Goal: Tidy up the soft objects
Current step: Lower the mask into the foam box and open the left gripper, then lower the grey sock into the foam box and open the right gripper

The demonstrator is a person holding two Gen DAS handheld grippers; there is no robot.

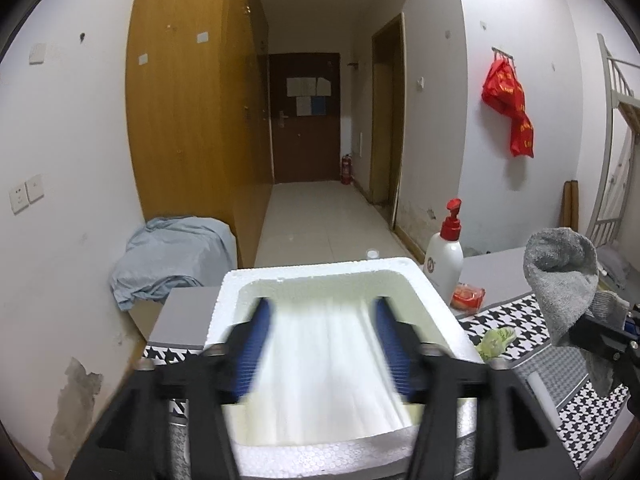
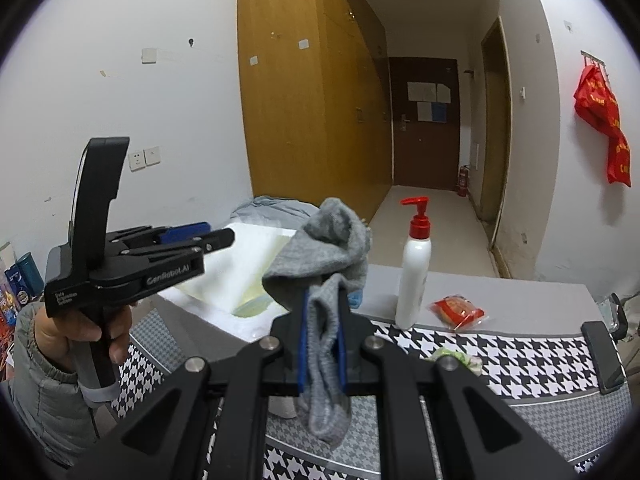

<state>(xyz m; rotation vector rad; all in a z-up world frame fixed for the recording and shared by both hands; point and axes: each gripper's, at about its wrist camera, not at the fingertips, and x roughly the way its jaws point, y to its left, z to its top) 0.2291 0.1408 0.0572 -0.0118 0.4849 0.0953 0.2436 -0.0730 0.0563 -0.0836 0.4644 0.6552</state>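
A white foam box (image 1: 320, 273) stands on the table right in front of my left gripper (image 1: 324, 344). The gripper's blue-padded fingers (image 1: 256, 340) stand wide apart above the box's inside. Between and below them lies a white soft thing (image 1: 328, 368), blurred into streaks, and the pads do not press on it. From the right wrist view the left gripper (image 2: 218, 236) hovers over the same box (image 2: 240, 264). My right gripper (image 2: 323, 300) is shut on a grey sock (image 2: 324, 344), which flops above and below the pads. That sock (image 1: 560, 276) shows at the right of the left wrist view.
A white pump bottle (image 2: 414, 272) with a red top and a red packet (image 2: 458, 312) stand on the houndstooth tablecloth (image 2: 520, 360). A small green thing (image 2: 452, 354) lies near them. A pale blue cloth (image 1: 172, 260) drapes something by the left wall. A person's hand (image 2: 80, 332) holds the left gripper.
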